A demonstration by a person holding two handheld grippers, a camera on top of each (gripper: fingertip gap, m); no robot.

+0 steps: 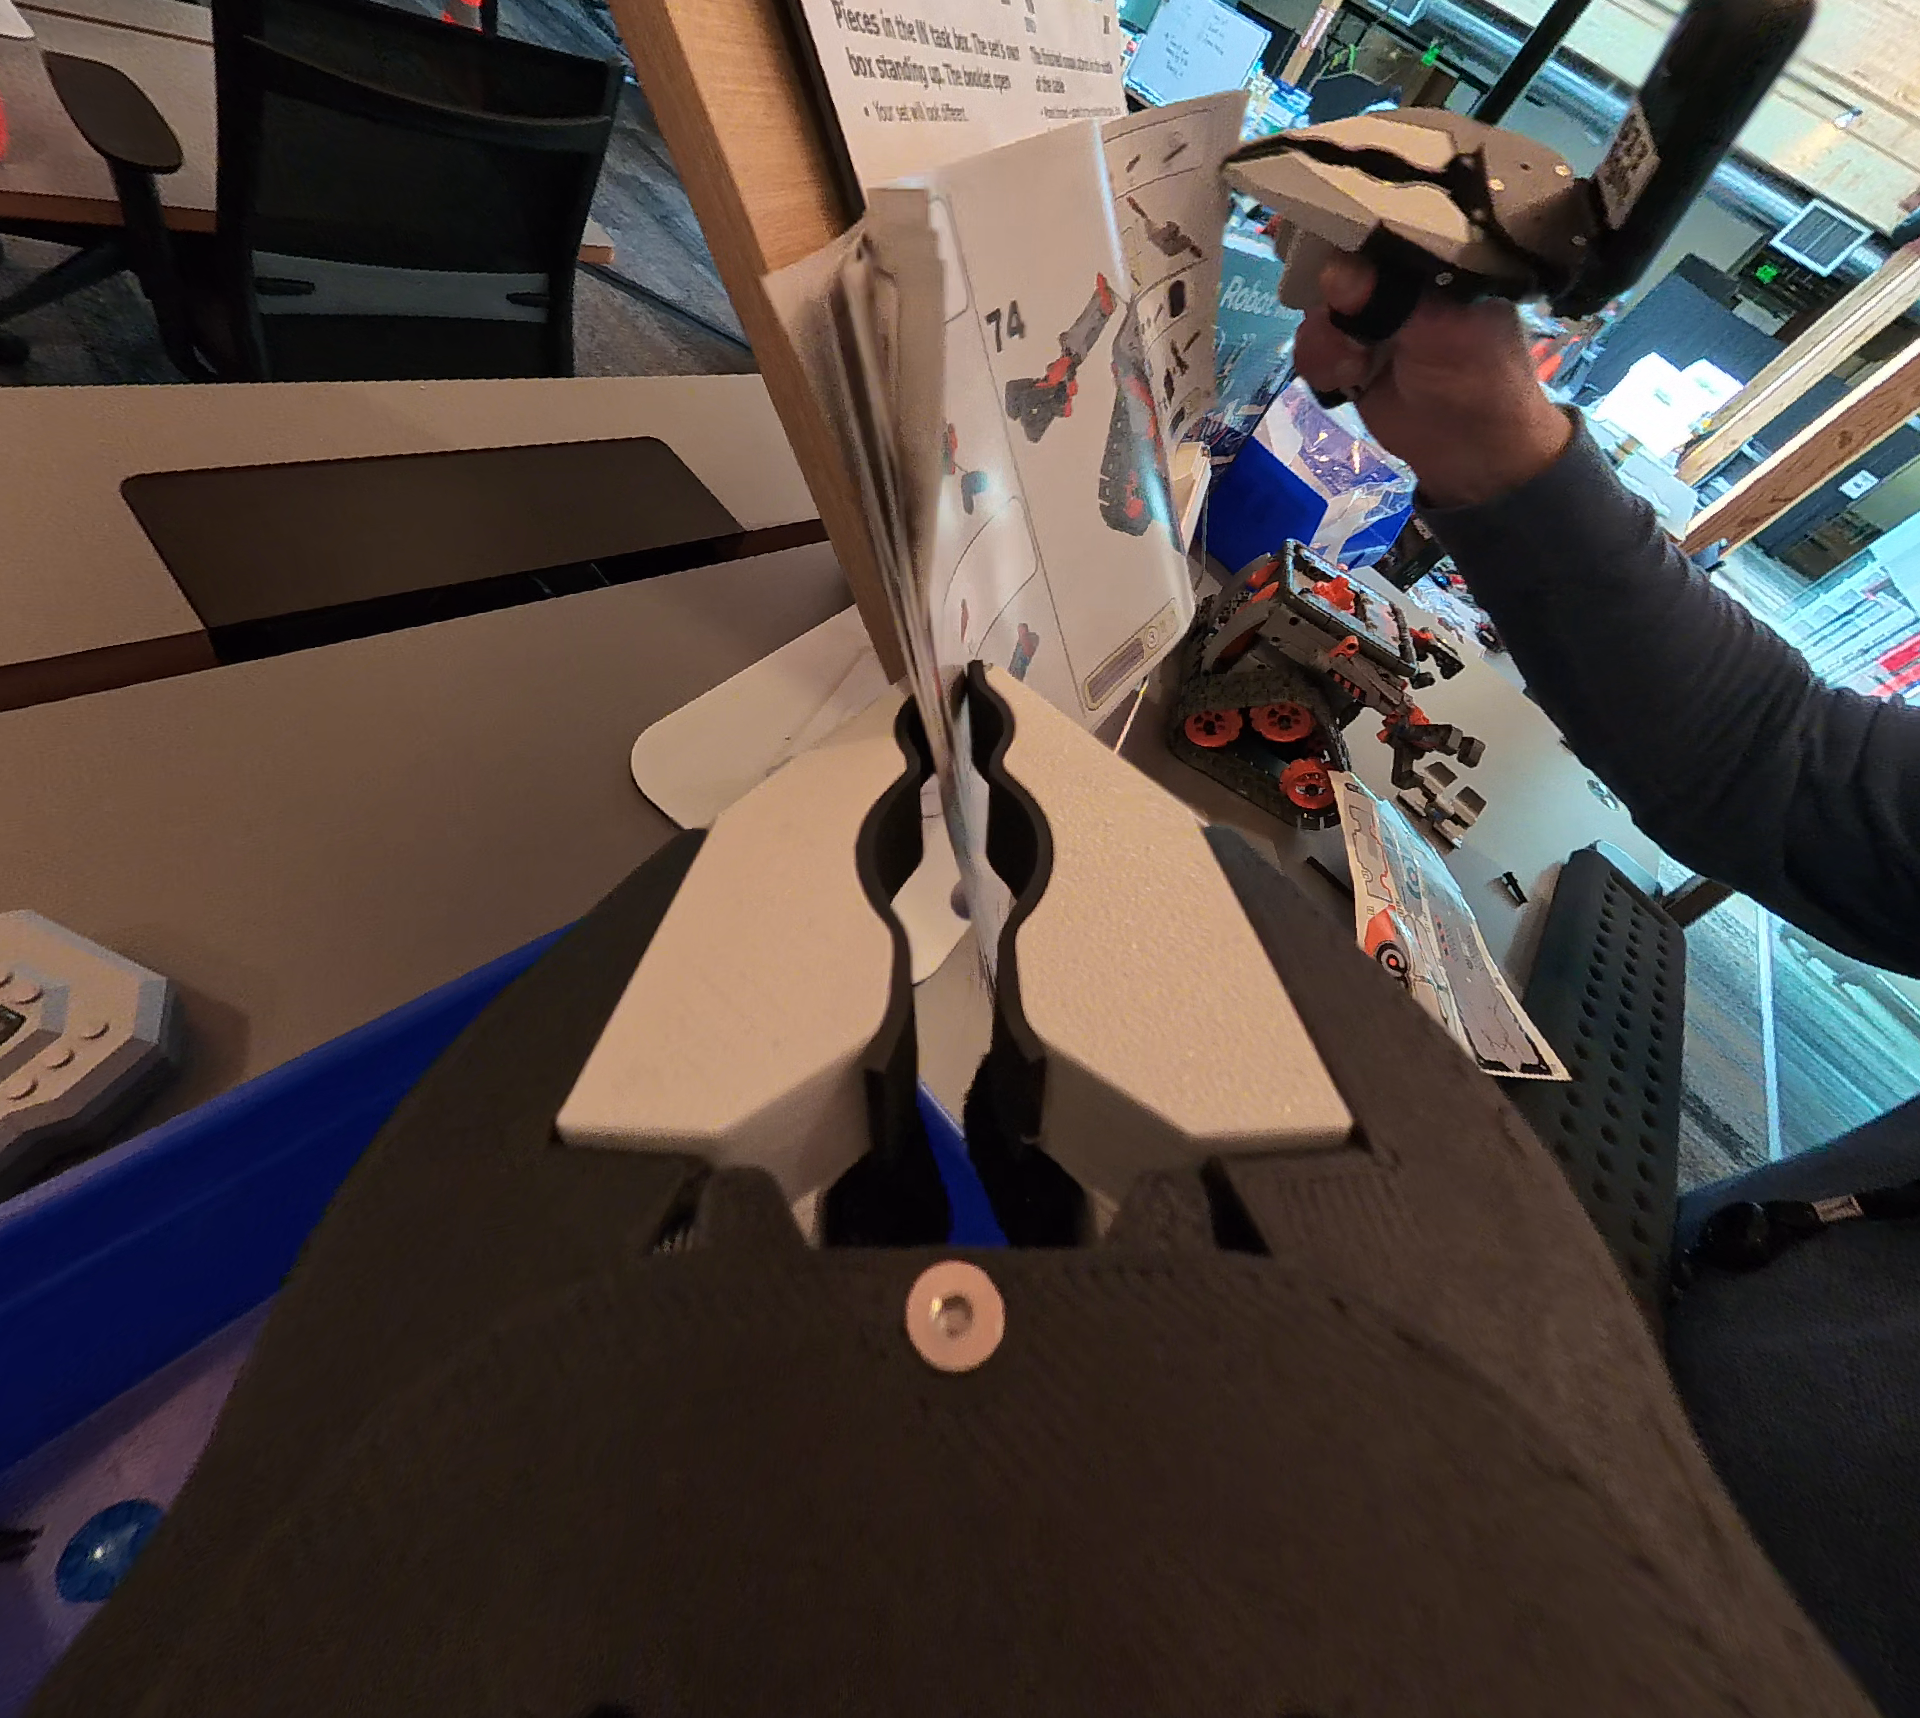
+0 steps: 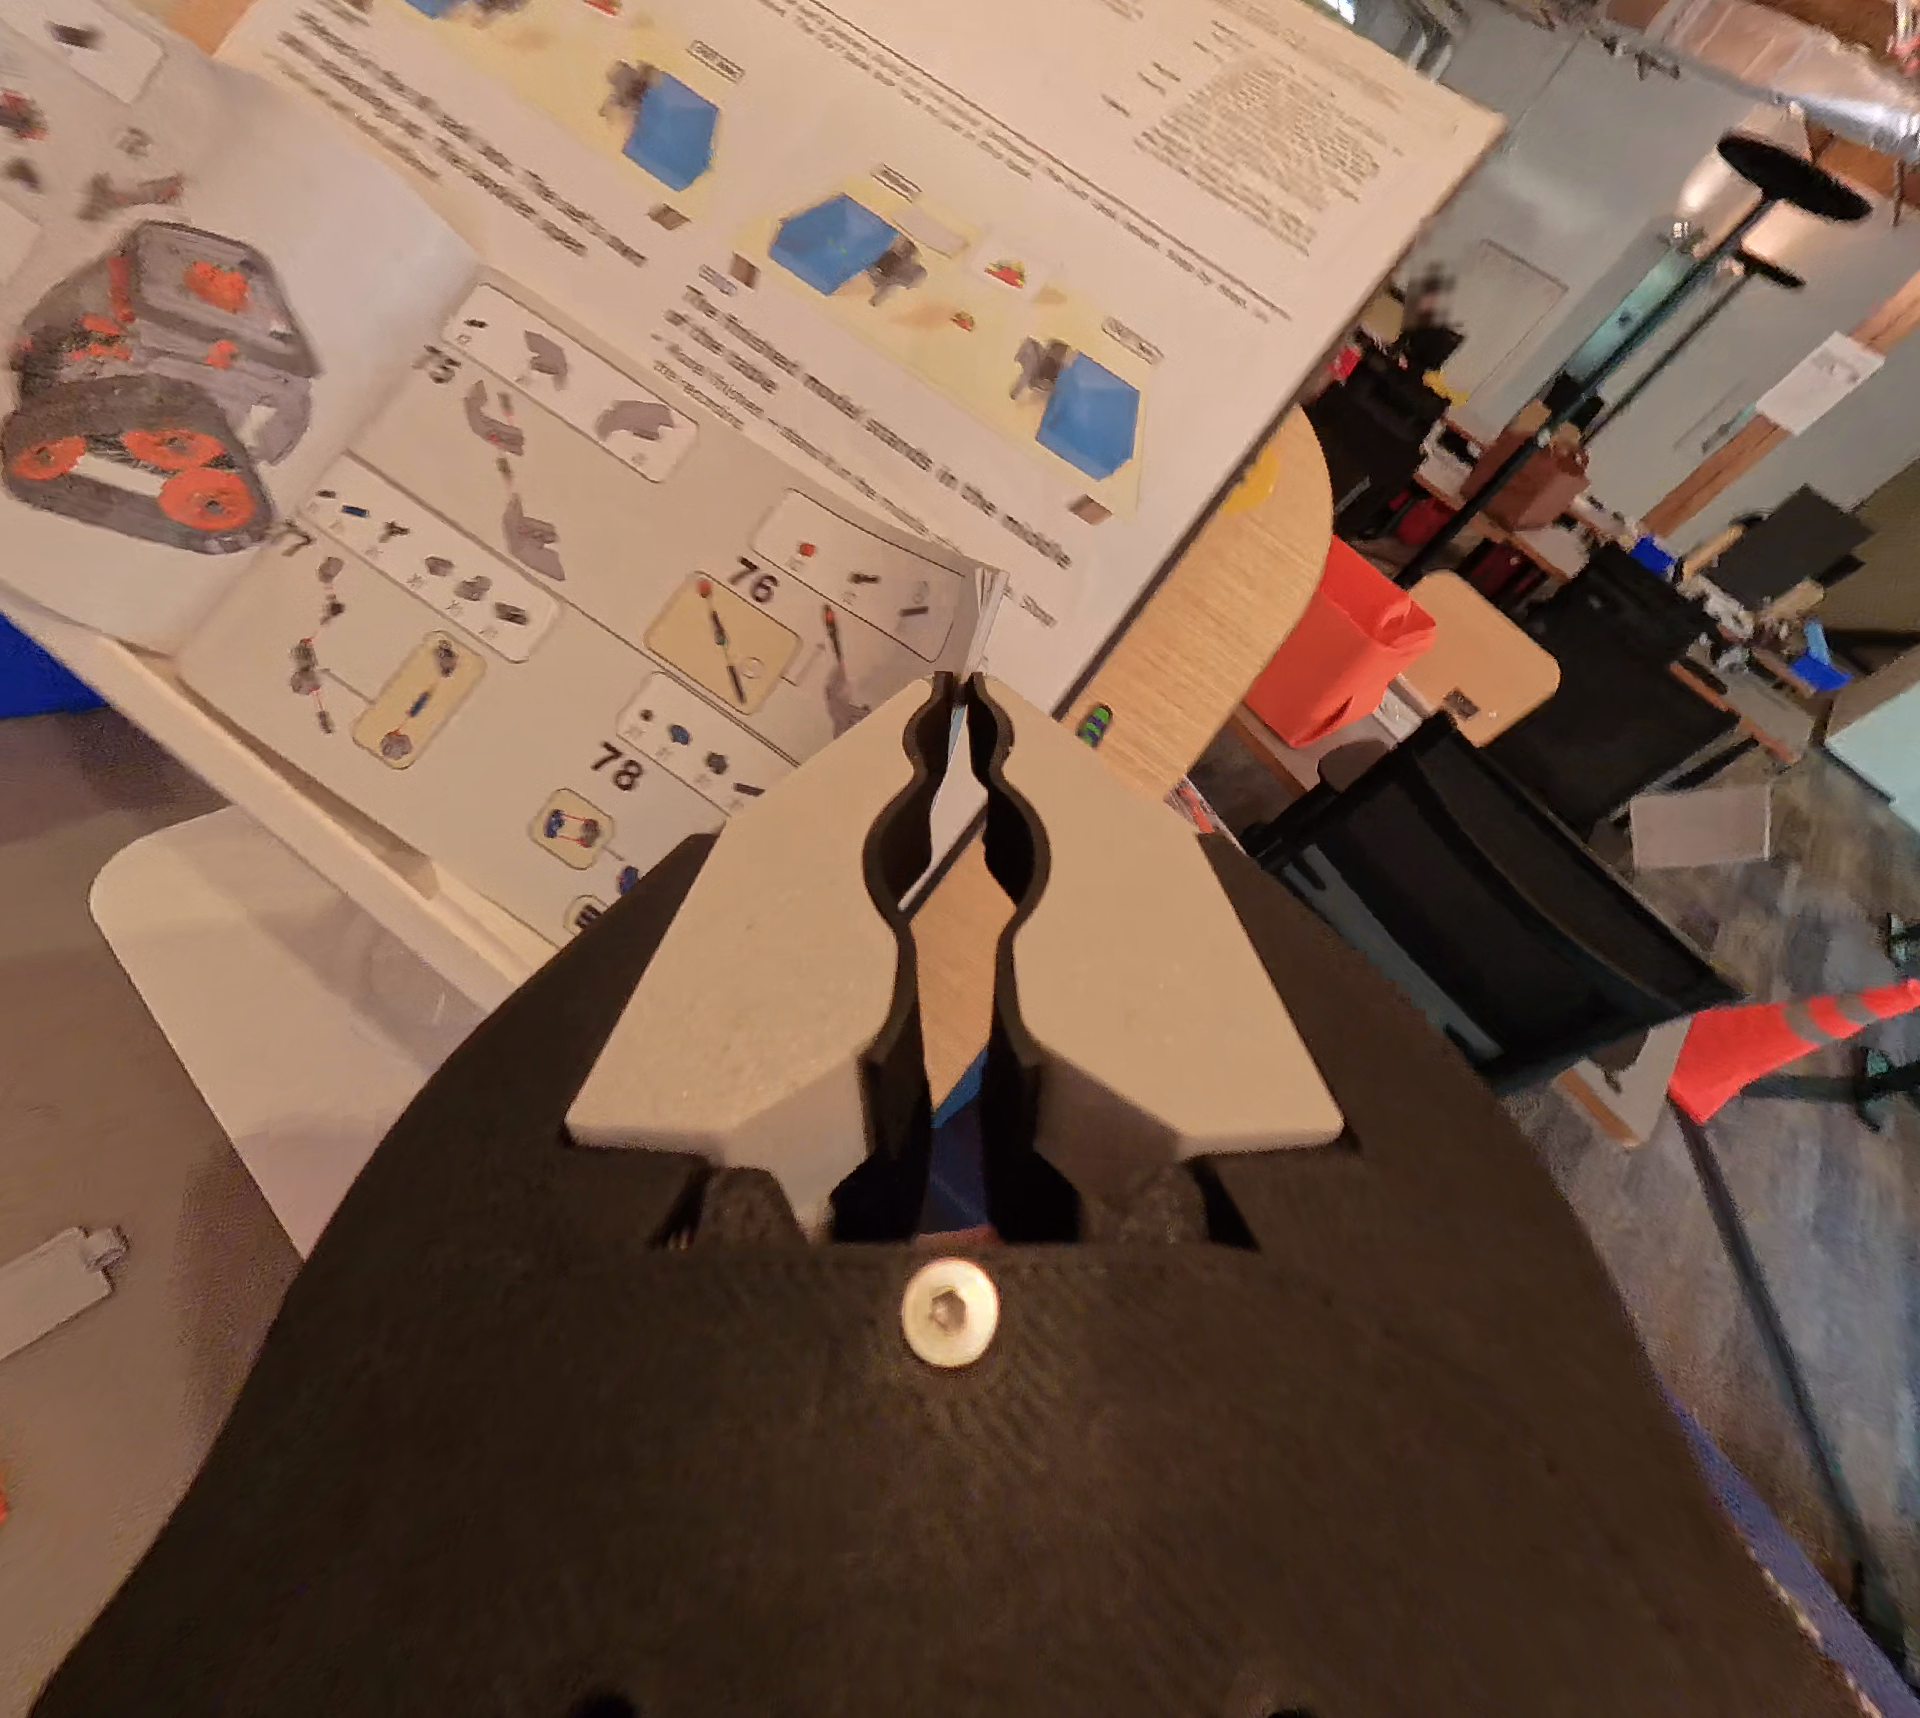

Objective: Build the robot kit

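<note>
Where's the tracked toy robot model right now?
In the left wrist view, the tracked model sits on the table right of centre, just right of the open instruction booklet and below the right claw.

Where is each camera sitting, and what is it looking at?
Left wrist view: sits on the left gripper, looking along its jaws at the booklet edge-on; the right gripper, a hand and a sleeve show.
Right wrist view: sits on the right gripper, facing the booklet's open pages.
Both show the booklet.
</note>
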